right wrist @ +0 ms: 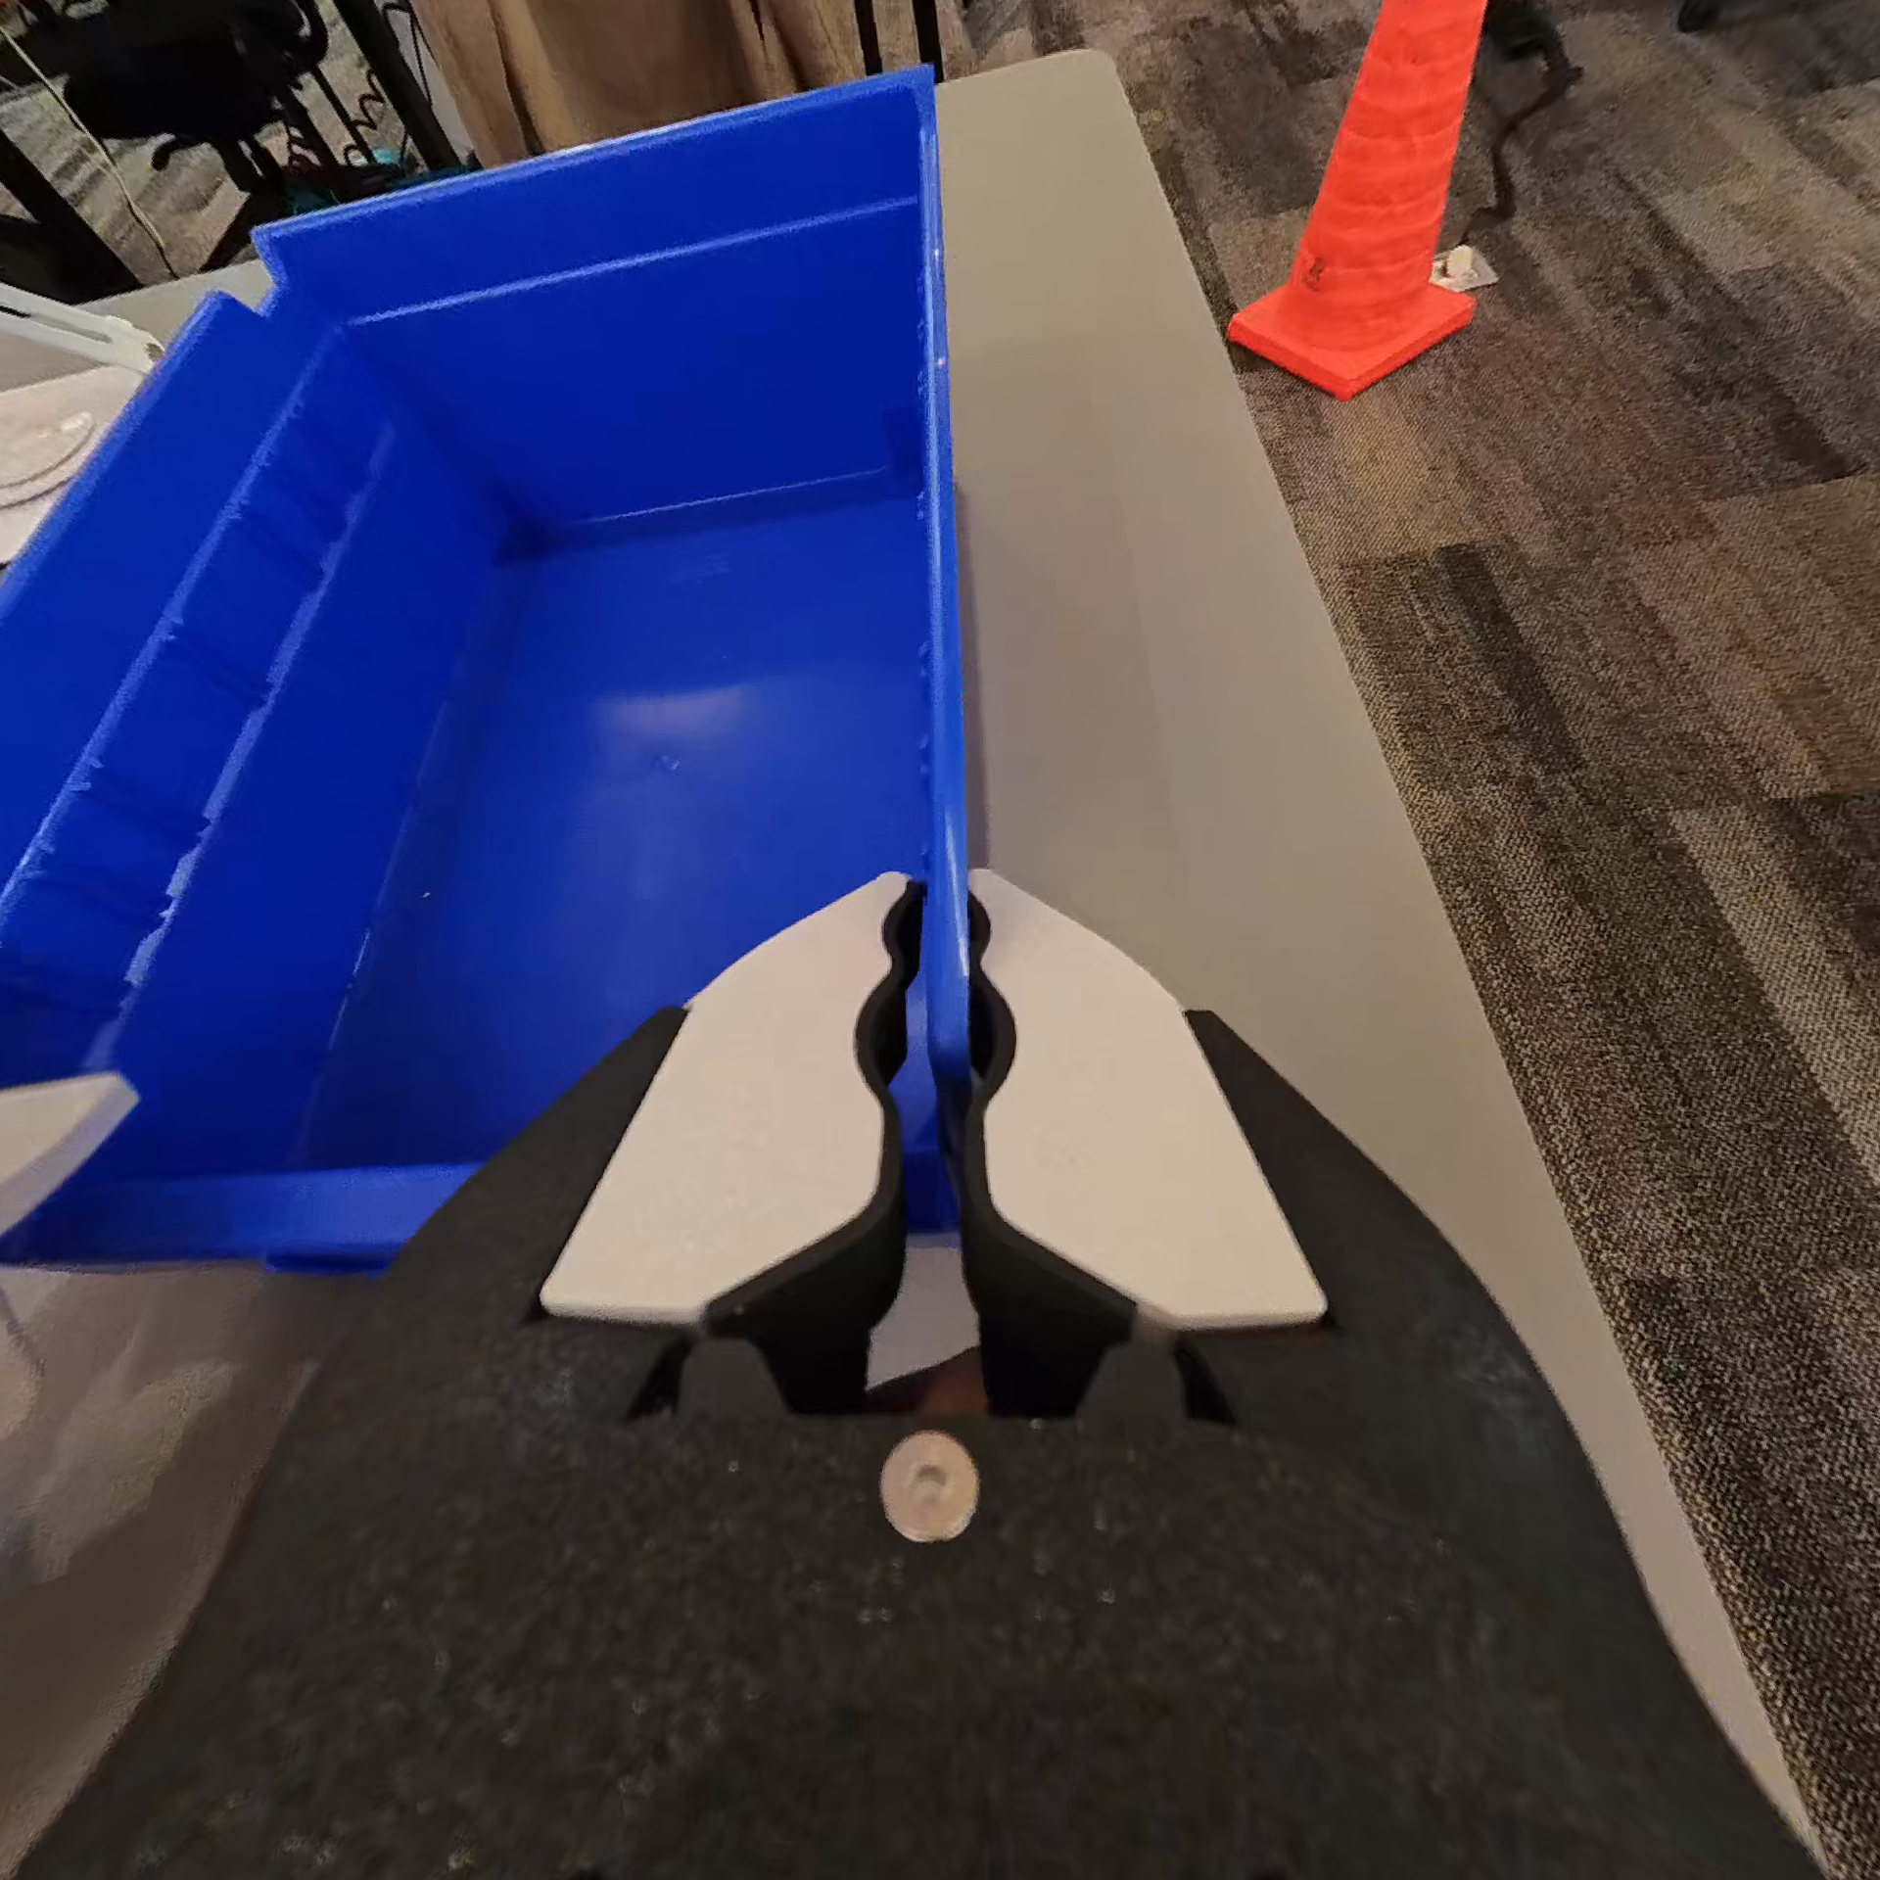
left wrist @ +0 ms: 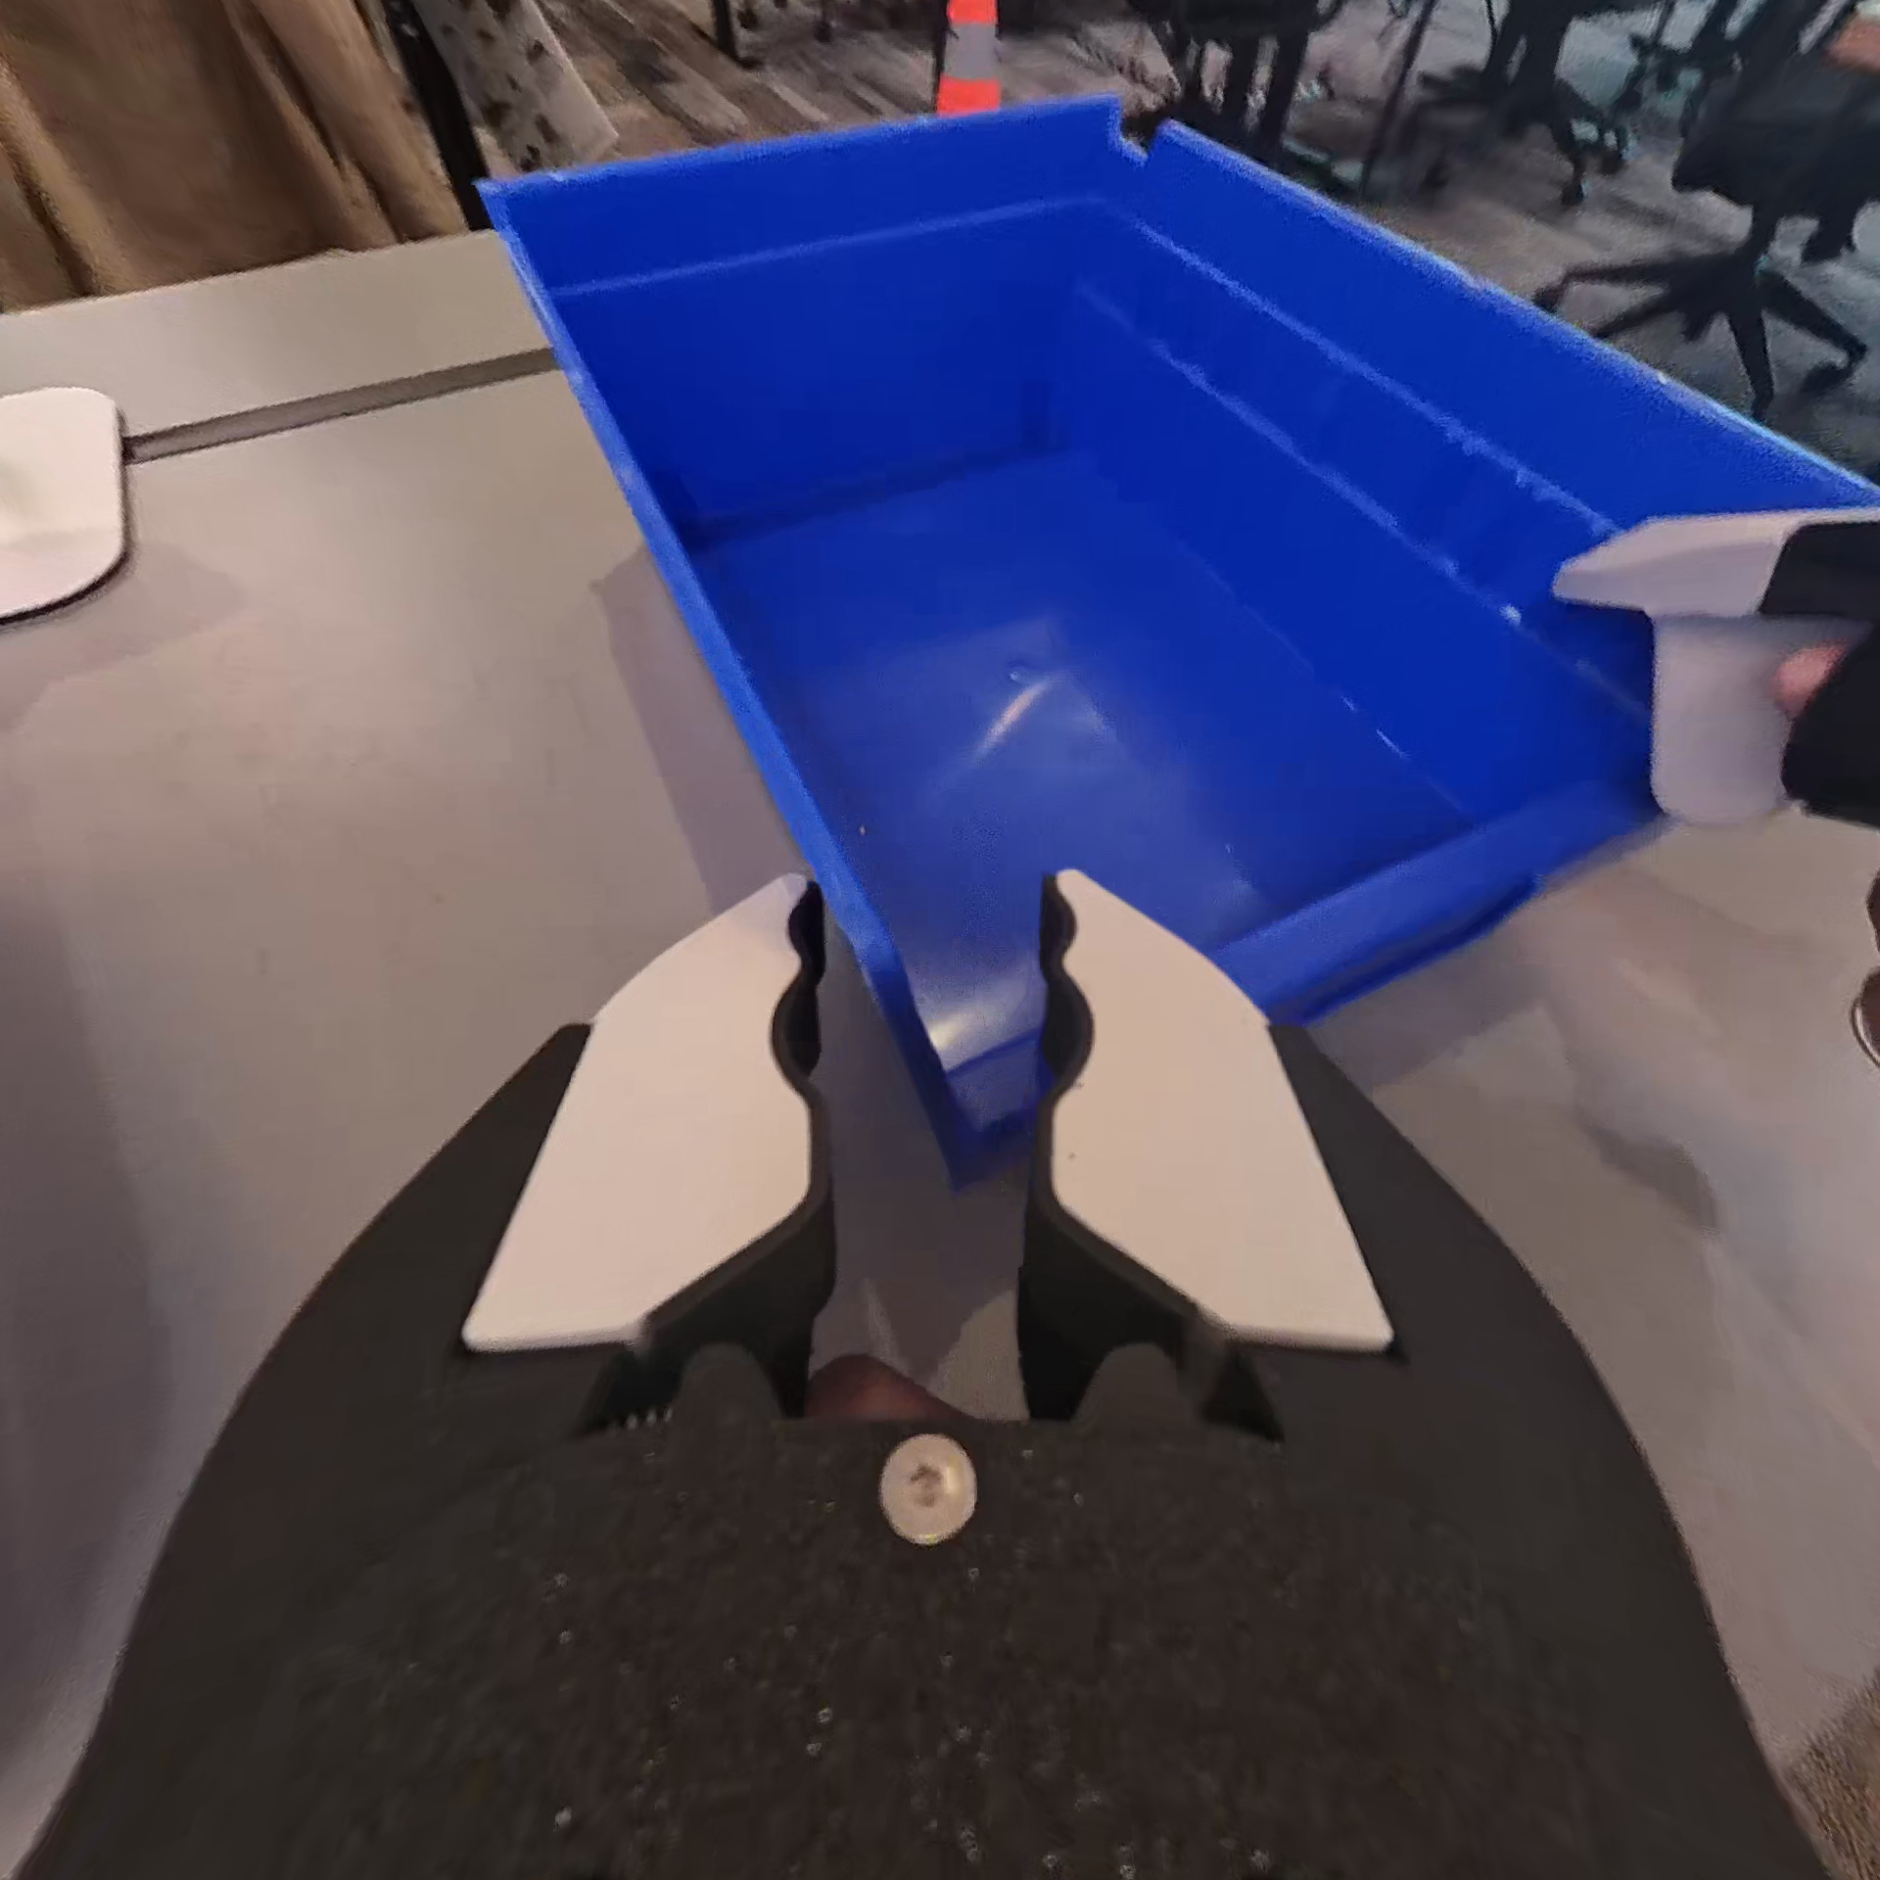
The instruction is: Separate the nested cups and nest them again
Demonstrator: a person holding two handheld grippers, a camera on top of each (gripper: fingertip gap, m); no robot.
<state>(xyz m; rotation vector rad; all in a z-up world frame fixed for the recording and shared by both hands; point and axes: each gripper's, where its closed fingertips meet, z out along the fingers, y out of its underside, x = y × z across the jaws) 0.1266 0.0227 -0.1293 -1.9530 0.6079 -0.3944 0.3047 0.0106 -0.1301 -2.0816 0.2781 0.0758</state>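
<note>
Bin (right wrist: pixel 631 427), blue plastic, pinched by right claw (right wrist: pixel 946 895).

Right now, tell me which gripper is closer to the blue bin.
Right. The right gripper is clamped on the blue bin's side wall at its near corner. The left gripper is open, straddling the opposite wall's near corner without visibly touching.

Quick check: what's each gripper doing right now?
Left gripper: open, holding nothing, straddling the blue bin's near-left wall.
Right gripper: closed on the bin's right wall.
</note>
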